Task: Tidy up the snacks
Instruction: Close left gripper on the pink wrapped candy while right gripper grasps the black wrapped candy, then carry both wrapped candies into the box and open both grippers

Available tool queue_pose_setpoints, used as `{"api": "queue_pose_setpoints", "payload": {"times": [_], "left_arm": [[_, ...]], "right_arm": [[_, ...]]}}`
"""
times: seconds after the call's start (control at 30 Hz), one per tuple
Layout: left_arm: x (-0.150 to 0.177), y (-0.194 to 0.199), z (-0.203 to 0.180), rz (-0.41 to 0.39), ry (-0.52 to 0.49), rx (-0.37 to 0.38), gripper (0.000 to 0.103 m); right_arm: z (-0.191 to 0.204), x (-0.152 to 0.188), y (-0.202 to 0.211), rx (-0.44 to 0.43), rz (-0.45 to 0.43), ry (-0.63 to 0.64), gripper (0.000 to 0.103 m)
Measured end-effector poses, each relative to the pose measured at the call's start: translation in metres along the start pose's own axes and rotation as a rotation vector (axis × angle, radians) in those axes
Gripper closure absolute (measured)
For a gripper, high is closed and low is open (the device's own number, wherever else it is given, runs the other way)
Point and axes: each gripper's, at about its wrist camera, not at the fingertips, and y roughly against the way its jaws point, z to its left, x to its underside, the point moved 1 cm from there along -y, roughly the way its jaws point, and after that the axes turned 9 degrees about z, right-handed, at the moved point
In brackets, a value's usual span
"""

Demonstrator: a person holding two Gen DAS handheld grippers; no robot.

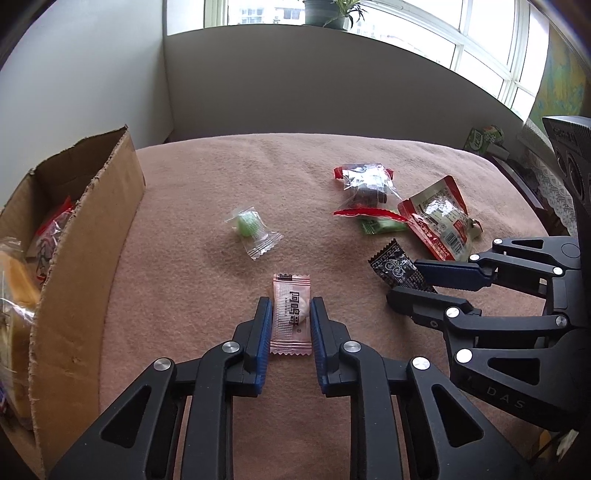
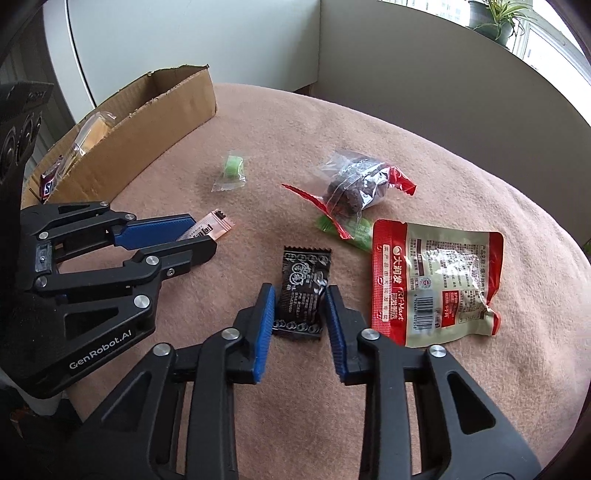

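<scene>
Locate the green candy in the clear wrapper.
The green candy lies alone mid-blanket, between the cardboard box on the left and the snack pile on the right, beyond the pink candy.

Home: blanket-covered table (image 1: 295, 166), windowsill plant (image 1: 343, 13)

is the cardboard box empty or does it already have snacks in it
Not empty. The cardboard box is open at the top, and wrapped snacks show inside it in both views. How full it is cannot be told.

green packet (image 1: 380, 225): mostly hidden (under red-edged wrappers) | box (image 1: 92, 236): cut off
</scene>
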Motion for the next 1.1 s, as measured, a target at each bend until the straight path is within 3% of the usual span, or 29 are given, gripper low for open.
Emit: {"api": "queue_pose_setpoints", "payload": {"times": [0.33, 0.63, 1.1], "left_arm": [[0.009, 0.029, 0.012, -0.053, 0.041, 0.044, 0.085], [0.018, 0.07, 0.03, -0.137, 0.085, 0.044, 0.085], [0.037, 0.135, 0.109, -0.272, 0.239, -0.051, 0.085]], "right_arm": [[-0.007, 0.01, 0.013, -0.047, -0.024, -0.042, 0.077], [0.004, 0.004, 0.052, -0.071, -0.103, -0.023, 0.077], [0.06, -0.069, 0.091, -0.163, -0.219, 0.058, 0.077]]}}
